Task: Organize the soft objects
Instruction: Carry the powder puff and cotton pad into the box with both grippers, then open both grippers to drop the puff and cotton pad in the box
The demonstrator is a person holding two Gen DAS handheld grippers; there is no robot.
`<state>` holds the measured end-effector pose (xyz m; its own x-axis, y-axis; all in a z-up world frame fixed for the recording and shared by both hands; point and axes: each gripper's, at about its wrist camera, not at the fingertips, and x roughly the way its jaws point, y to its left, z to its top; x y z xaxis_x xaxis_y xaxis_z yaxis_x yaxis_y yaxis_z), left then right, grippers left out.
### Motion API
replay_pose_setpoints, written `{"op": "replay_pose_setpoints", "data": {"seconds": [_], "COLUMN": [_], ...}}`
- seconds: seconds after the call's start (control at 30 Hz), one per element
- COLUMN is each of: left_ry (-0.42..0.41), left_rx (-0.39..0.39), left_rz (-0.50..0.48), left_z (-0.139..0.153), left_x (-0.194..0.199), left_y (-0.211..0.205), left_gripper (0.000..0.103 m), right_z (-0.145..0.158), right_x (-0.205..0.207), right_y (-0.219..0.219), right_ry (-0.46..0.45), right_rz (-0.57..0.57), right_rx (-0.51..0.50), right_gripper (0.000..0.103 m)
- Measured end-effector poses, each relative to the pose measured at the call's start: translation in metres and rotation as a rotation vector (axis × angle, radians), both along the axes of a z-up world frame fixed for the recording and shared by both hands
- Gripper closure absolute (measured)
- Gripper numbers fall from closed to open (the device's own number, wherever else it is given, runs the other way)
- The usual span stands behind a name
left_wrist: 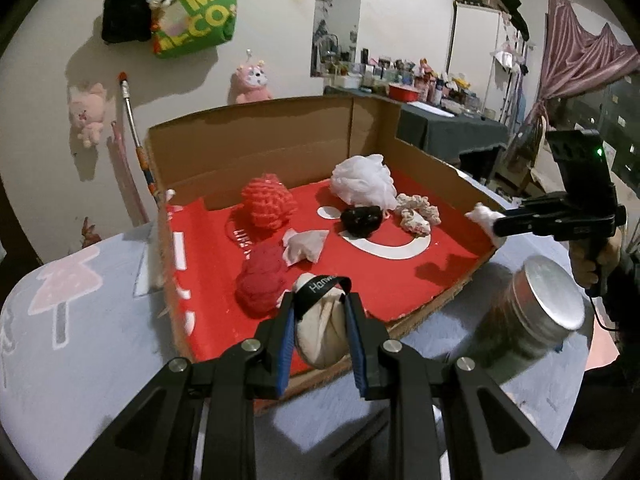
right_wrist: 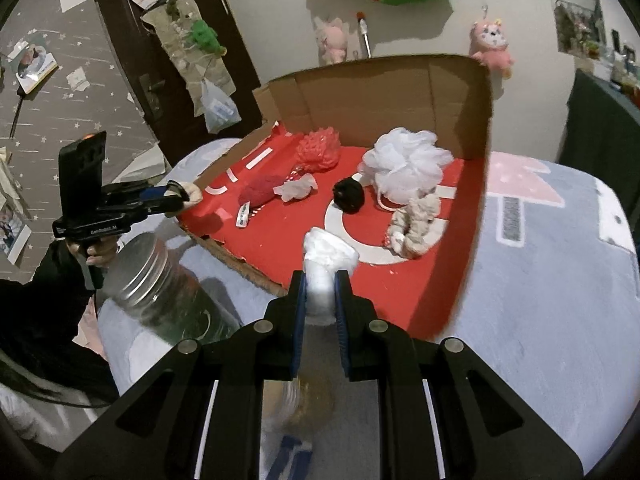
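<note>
Two tongs we hold, each clamped on a soft thing. Our left tongs (left_wrist: 320, 308), low in the middle of its frame, grip a cream cloth pouch (left_wrist: 322, 332) with a black band. Our right tongs (right_wrist: 320, 280) pinch a white wad (right_wrist: 326, 258) at lower centre. Both hang over the near edge of the cardboard box (left_wrist: 256, 140), whose red floor carries a white mesh puff (left_wrist: 362, 180), a red knit ball (left_wrist: 268, 202) and a black lump (left_wrist: 360, 220). A metal-lidded jar (left_wrist: 540, 308) stands just beside the box on the worktop.

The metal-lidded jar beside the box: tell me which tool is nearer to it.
Hard to call. The left tool, shut on a cream pouch, is over the box's near edge, left of the jar. The right tool, gripping a white wad, hangs beyond it.
</note>
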<state>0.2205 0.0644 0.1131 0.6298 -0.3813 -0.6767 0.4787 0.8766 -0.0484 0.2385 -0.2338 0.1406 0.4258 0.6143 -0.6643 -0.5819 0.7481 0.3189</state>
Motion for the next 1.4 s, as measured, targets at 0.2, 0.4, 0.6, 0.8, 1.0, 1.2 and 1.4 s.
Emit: {"op": "replay_pose_setpoints", "data": {"seconds": [0.2, 0.4, 0.6, 0.8, 1.0, 1.2, 1.4], "left_ry": [0.076, 0.158, 0.228, 0.26, 0.281, 0.294, 0.304], "left_rx": [0.052, 0.094, 0.151, 0.184, 0.202, 0.212, 0.221], "left_rz": [-0.039, -0.068, -0.073, -0.067, -0.066, -0.07, -0.069], "left_z": [-0.005, -0.015, -0.03, -0.038, -0.043, -0.043, -0.046], "left_x": [0.025, 0.046, 0.065, 0.076, 0.081, 0.081, 0.085], "left_y": [-0.024, -0.045, -0.06, -0.063, -0.064, -0.062, -0.066], "left_gripper": [0.078, 0.077, 0.077, 0.074, 0.07, 0.066, 0.06], "right_z": [-0.004, -0.012, -0.02, -0.031, -0.04, -0.045, -0.046], "right_x": [0.029, 0.052, 0.067, 0.081, 0.088, 0.089, 0.09], "right_y": [0.023, 0.049, 0.071, 0.083, 0.085, 0.083, 0.084], "right_ry": [0.062, 0.124, 0.157, 0.201, 0.23, 0.241, 0.242], "right_rz": [0.015, 0.032, 0.048, 0.042, 0.022, 0.015, 0.009], "right_rx": [-0.057, -0.152, -0.24, -0.311, -0.36, -0.378, -0.38], "right_gripper": [0.089, 0.089, 0.089, 0.089, 0.088, 0.086, 0.085]}}
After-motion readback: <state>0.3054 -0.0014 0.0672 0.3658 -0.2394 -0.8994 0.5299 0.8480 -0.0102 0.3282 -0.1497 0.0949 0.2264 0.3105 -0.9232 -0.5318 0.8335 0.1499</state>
